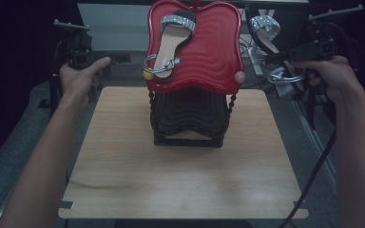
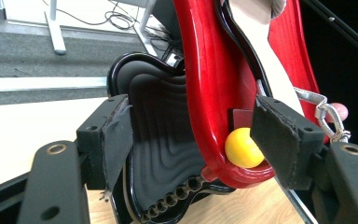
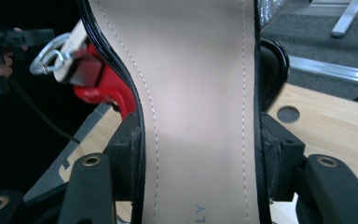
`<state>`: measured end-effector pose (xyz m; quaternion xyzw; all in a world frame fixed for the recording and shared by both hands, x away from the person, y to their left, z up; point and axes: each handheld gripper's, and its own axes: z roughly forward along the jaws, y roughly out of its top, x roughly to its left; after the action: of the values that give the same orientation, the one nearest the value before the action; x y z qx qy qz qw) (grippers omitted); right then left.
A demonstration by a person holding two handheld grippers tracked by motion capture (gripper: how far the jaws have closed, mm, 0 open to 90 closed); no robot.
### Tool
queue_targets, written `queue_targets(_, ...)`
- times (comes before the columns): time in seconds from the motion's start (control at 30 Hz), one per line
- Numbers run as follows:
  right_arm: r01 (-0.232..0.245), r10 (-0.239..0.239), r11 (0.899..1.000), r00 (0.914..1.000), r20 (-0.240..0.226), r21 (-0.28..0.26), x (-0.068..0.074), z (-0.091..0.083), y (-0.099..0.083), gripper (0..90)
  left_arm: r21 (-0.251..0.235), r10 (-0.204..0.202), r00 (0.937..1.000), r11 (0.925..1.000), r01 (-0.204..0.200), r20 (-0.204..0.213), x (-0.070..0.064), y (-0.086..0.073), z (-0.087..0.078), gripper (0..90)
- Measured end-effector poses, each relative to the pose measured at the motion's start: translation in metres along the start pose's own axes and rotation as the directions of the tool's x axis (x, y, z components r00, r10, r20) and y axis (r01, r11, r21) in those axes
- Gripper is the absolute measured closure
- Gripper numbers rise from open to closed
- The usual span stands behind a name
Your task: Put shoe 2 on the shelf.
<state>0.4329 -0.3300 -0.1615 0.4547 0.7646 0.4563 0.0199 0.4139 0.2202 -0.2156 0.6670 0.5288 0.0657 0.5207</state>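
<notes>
So the right claw [image 3: 200,154] was clamped across the beige insole of a black-edged sandal with a glittery silver strap [image 1: 265,29], jaws pressed on either edge of the sole. In the high view that sandal hung off the far right, beyond the table [image 1: 123,180], its long axis running near-to-far, silver strap at the far end and the buckle ring end down by the hand.

The left claw [image 2: 191,135] sat with its jaws apart, gripping nothing, out at the far left. From its own camera, the lower left corner of the glossy red ridged apple-shaped tray [image 1: 214,47] and a little yellow ball [image 2: 243,147] on that corner stood between the pads.

The matching sandal [image 1: 171,42] already lay on the left half of the red tray, toe at the far end. That left the tray's right half bare, and it sat to the left of the held sandal. My guess: the right hand was nearer and only had to swing left, keeping the same lengthwise line. A black tray [image 1: 190,114] sat underneath.
</notes>
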Motion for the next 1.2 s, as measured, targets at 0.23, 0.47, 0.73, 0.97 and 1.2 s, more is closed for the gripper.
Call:
queue_targets(0.23, 0.007, -0.007, 1.0, 0.9999, -0.015, -0.01, 0.018, 0.015, 0.025, 43.2, 0.004, -0.001, 1.0, 1.0, 0.001, 0.005, -0.001, 0.001, 0.002, 29.5)
queue_targets(0.47, 0.015, -0.016, 1.0, 0.9996, -0.022, -0.008, 0.035, 0.037, 0.039, 43.2, 0.017, 0.009, 1.0, 0.9998, -0.009, 0.0, -0.003, 0.001, 0.007, 29.5)
queue_targets(0.73, 0.031, -0.032, 0.999, 0.9989, -0.036, -0.006, 0.053, 0.059, 0.05, 43.2, 0.016, 0.019, 0.9997, 0.9997, -0.018, -0.012, -0.005, 0.002, 0.005, 29.6)
queue_targets(0.97, 0.011, -0.011, 1.0, 0.9998, -0.019, -0.006, 0.059, 0.071, 0.054, 43.1, 0.019, 0.026, 0.9996, 0.9995, -0.025, -0.013, -0.006, 0.004, 0.004, 29.6)
queue_targets(1.2, -0.006, 0.006, 1.0, 0.9998, 0.016, -0.006, 0.059, 0.086, 0.057, 43.1, 0.025, 0.029, 0.9995, 0.9993, -0.029, -0.013, -0.006, 0.003, 0.006, 29.6)
